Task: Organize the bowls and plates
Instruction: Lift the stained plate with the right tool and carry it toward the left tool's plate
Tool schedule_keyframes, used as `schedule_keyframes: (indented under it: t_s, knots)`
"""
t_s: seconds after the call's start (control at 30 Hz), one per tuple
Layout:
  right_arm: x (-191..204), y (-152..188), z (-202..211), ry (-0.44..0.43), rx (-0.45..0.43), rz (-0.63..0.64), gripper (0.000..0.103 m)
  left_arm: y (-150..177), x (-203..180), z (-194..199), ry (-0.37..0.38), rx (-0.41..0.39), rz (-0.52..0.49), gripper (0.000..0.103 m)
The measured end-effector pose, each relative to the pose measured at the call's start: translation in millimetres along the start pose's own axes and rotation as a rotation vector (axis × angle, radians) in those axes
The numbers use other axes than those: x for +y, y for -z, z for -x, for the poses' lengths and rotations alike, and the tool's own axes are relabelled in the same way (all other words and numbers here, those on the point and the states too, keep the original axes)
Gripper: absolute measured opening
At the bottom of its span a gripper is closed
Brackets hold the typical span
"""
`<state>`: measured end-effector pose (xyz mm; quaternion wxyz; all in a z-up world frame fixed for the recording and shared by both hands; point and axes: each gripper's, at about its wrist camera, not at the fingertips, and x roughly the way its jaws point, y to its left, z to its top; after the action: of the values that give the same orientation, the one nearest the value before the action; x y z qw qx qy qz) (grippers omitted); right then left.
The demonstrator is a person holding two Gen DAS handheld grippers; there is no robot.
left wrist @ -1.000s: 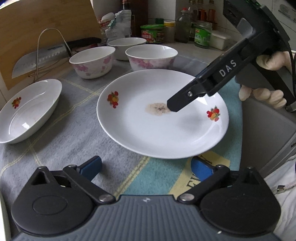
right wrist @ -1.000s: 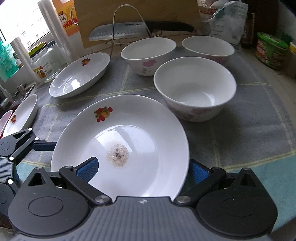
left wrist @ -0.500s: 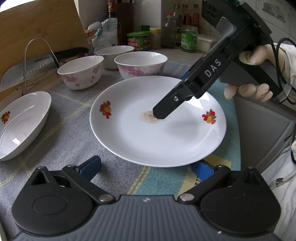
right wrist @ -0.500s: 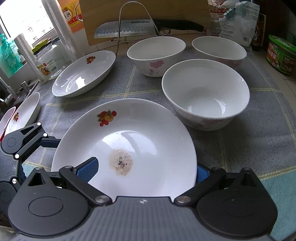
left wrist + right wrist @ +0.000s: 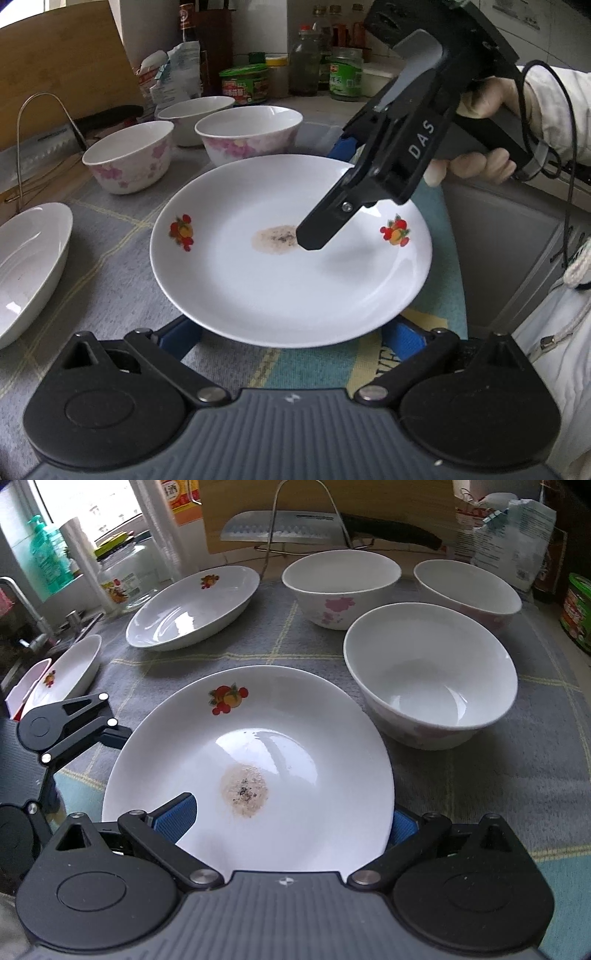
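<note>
A white plate (image 5: 288, 258) with fruit prints and a brownish stain at its centre lies on the grey cloth; it also shows in the right wrist view (image 5: 258, 760). My right gripper (image 5: 284, 823) straddles its near rim, one blue finger (image 5: 177, 816) over the plate and the other at its edge, jaws wide. In the left wrist view its finger (image 5: 332, 221) hangs over the stain. My left gripper (image 5: 291, 336) is open, its blue fingers (image 5: 181, 336) low at the plate's opposite rim. Three floral bowls (image 5: 432, 675) stand beyond.
An oval white dish (image 5: 192, 609) and two smaller dishes (image 5: 70, 672) lie at the left by the sink tap. A cleaver on a wire rack (image 5: 295, 528), a cutting board, jars (image 5: 243, 83) and bottles line the back. The counter edge is at the right.
Both grippers have closed in on the stained plate from opposite sides; the left fingers now reach under its rim and the right gripper's fingers straddle its edge.
</note>
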<state>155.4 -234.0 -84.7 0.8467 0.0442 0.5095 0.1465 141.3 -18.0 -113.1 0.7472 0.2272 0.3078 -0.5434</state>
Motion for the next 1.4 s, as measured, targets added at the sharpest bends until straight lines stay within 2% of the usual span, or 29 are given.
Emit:
schedule_keyframes:
  t_s: [0.53, 1.4]
  knots:
    - [-21, -17, -2, -0.146, 0.023, -0.018, 0.103, 1, 5, -2, 0.025, -0.026, -0.024, 0.102]
    - [-17, -26, 1, -0.178, 0.055, 0.007, 0.103, 0, 2, 3, 0.005, -0.01, -0.023, 0.102]
